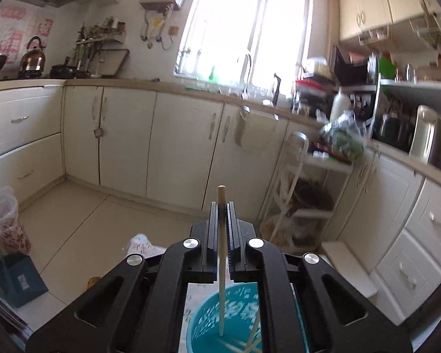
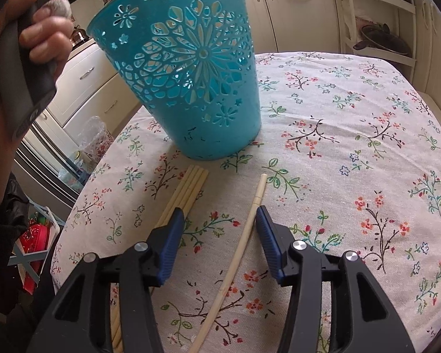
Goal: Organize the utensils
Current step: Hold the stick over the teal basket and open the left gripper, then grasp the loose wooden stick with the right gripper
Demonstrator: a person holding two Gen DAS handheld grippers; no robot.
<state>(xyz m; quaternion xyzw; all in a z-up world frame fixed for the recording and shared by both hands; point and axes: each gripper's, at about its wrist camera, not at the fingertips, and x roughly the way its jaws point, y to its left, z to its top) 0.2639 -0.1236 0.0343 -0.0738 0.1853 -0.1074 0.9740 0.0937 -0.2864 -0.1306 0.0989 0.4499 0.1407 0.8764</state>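
Above the teal basket (image 1: pixel 244 323), the left gripper (image 1: pixel 222 209) pinches one upright chopstick (image 1: pixel 221 264), its lower end inside the basket among others. On the floral tablecloth (image 2: pixel 338 147), the right gripper (image 2: pixel 219 214) stands wide apart, holding nothing; a single pale chopstick (image 2: pixel 244 235) lies between its fingers, nearer the right one, a bundle of chopsticks (image 2: pixel 188 188) by the left.

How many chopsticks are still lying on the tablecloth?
5: four bundled side by side by the left finger of the right claw, and a single one between its open fingers. Others may be hidden beneath the claw.
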